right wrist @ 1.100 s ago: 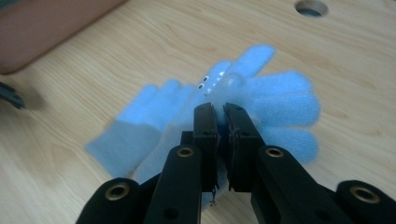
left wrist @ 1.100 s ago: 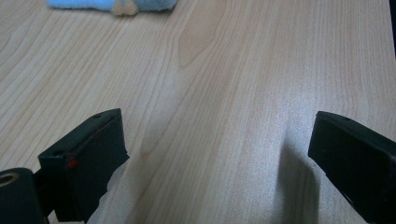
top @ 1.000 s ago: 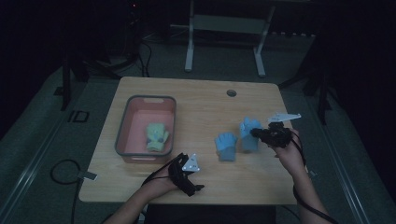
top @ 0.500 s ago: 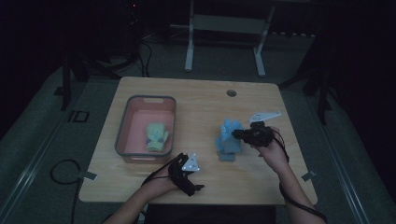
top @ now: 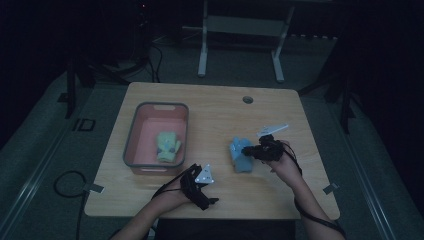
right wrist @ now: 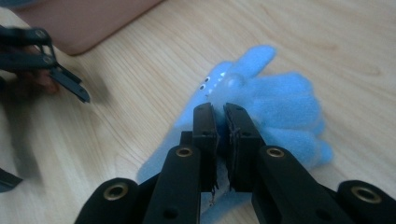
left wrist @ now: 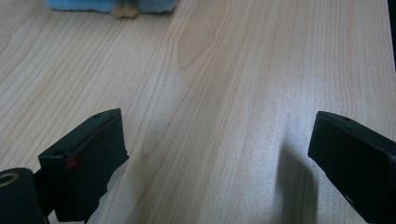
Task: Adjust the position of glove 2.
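Note:
A pair of blue fleece gloves (top: 241,156) lies right of the table's middle. My right gripper (top: 252,150) is shut on the upper blue glove (right wrist: 275,107), pinching its fabric between the jaws; the glove has small eyes near one finger. My left gripper (top: 200,187) rests near the front edge, open, with bare wood between its jaws (left wrist: 219,154). A strip of blue glove (left wrist: 93,4) shows far ahead of it. A green glove (top: 167,146) lies inside the pink tray (top: 135,145).
The grey-rimmed pink tray stands at the table's left, and its corner (right wrist: 93,18) shows beyond the left gripper (right wrist: 70,84) in the right gripper view. A cable hole (top: 247,99) sits near the back edge. Bare wood lies between the two grippers.
My right gripper has carried one blue glove leftward and down onto the other blue glove. The left gripper has stayed where it was, open.

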The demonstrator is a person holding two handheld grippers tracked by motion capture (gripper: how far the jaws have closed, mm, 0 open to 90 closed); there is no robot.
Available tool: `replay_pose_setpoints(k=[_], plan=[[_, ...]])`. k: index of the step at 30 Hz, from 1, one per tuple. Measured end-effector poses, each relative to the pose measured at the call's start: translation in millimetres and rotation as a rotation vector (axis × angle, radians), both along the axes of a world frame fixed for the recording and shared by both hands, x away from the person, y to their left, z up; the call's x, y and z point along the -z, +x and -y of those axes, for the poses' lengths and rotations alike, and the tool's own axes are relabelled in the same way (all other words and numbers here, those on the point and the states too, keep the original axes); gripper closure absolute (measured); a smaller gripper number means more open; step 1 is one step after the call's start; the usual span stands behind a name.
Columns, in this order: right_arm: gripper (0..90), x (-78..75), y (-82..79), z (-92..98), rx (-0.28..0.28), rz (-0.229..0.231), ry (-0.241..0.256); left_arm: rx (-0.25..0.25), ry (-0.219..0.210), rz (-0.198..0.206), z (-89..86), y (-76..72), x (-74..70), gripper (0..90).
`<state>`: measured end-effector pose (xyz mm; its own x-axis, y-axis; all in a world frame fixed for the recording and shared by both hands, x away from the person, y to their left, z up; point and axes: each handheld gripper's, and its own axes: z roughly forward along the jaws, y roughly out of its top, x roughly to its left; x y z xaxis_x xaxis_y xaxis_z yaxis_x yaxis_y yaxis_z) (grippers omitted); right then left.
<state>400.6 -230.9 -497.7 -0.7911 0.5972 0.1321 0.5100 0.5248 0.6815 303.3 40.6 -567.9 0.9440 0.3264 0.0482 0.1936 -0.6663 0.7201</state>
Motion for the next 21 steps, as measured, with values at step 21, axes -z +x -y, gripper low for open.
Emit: replay_pose_setpoints(k=[21], plan=[[77.6, 35.1, 12.8, 7.2, 0.06, -0.041, -0.061, -0.002, -0.011, 0.002, 0.0, -0.1, -0.1, 4.5]])
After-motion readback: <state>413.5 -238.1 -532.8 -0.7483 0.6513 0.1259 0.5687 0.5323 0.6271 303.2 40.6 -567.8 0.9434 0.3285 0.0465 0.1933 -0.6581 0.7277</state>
